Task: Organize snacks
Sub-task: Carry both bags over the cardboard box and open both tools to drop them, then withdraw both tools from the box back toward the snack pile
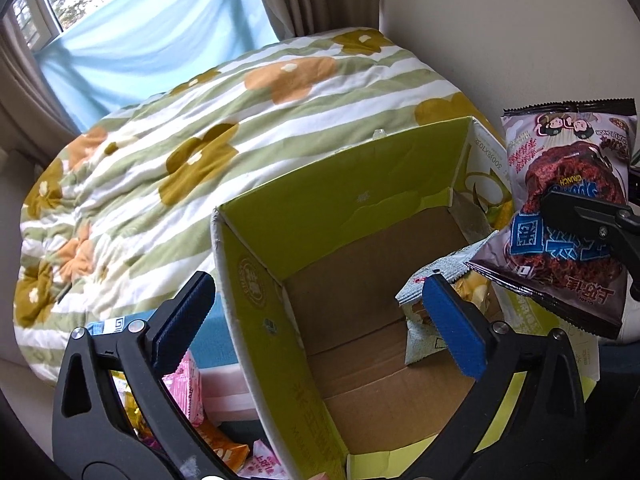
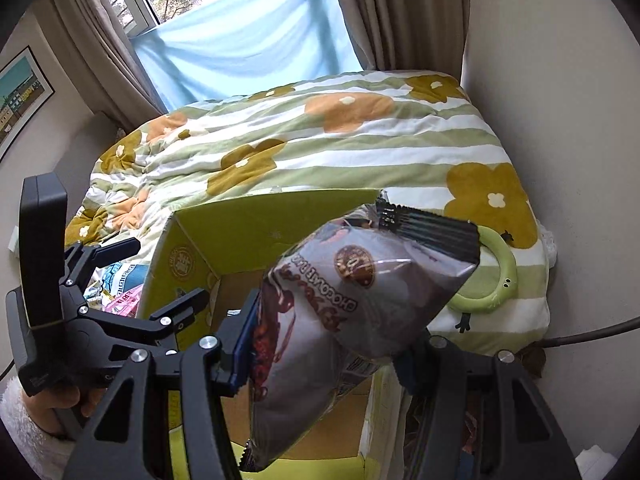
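Your left claw gapes wide and empty over the green carton; a pale snack packet leans inside by its right finger. Your right claw clamps the chocolate snack bag above the carton's right side.

Glossy snack bag, matt cardboard box

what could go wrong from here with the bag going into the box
1. The right gripper pinches only one end of the puffy purple chocolate snack bag, so it could slip or swing and catch the rim of the green cardboard box.
2. The open left gripper straddles the box wall above the pale green snack packet; the two grippers could collide.
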The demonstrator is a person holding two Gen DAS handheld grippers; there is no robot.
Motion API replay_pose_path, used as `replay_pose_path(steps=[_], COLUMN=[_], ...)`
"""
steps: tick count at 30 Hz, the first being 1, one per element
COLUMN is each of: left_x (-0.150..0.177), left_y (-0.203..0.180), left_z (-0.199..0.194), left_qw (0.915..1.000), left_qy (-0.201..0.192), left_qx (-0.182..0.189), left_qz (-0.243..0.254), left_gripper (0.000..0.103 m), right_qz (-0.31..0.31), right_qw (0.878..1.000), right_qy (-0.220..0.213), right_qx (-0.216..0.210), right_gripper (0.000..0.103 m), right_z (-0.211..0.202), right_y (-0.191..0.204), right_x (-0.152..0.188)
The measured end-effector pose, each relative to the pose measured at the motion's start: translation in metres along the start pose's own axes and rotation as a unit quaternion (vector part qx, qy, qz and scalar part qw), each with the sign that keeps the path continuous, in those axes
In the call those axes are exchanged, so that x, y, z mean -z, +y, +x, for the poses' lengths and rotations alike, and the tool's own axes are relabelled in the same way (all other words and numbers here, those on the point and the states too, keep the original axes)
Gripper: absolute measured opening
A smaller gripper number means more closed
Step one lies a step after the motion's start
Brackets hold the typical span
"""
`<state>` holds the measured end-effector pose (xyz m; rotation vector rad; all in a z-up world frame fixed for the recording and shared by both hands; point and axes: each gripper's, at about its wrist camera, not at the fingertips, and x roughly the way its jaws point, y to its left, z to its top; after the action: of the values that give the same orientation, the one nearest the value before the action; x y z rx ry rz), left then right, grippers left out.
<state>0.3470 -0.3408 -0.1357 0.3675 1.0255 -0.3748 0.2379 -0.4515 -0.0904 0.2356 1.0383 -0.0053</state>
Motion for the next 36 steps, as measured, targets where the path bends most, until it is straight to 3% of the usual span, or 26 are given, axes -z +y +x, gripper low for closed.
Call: replay_pose_path(steps=[10,12,13,14,15,25,36], left_x=[0.031,0.034,0.036,0.038,0.042,0.053,0.063], left_y=[0.041,0.046,0.048,0.05,0.052,0.055,0.055], left_z=[-0.021,-0.021,-0.021,-0.021,-0.022,-0.04,-0.124], left_qw=[0.9996,0.9994,0.9993,0.9992,0.999,0.9978,0.9938], left_qy=[0.004,0.006,0.008,0.009,0.01,0.008,-0.044], left_qx=[-0.01,-0.012,-0.015,-0.016,-0.016,-0.013,-0.028], left_qz=[-0.027,-0.032,-0.034,-0.037,-0.04,-0.064,-0.098], left_gripper=[0.103,0.103,0.103,0.103,0.103,0.103,0.103], right_qz=[0.008,0.012,0.017,0.022,0.026,0.014,-0.041], right_qw=[0.999,0.998,0.998,0.998,0.998,0.999,0.998], right_qy=[0.02,0.024,0.021,0.016,0.011,0.004,-0.05], right_qx=[-0.044,-0.057,-0.059,-0.061,-0.062,-0.032,-0.025], right_gripper=[0.056,0.063,0.077,0.097,0.103,0.103,0.103], right_z=[0.037,0.045,0.048,0.049,0.05,0.034,-0.038], right_y=[0.031,0.038,0.04,0.041,0.042,0.035,0.051], right_x=[-0.02,-0.021,-0.022,-0.022,-0.022,0.001,0.004])
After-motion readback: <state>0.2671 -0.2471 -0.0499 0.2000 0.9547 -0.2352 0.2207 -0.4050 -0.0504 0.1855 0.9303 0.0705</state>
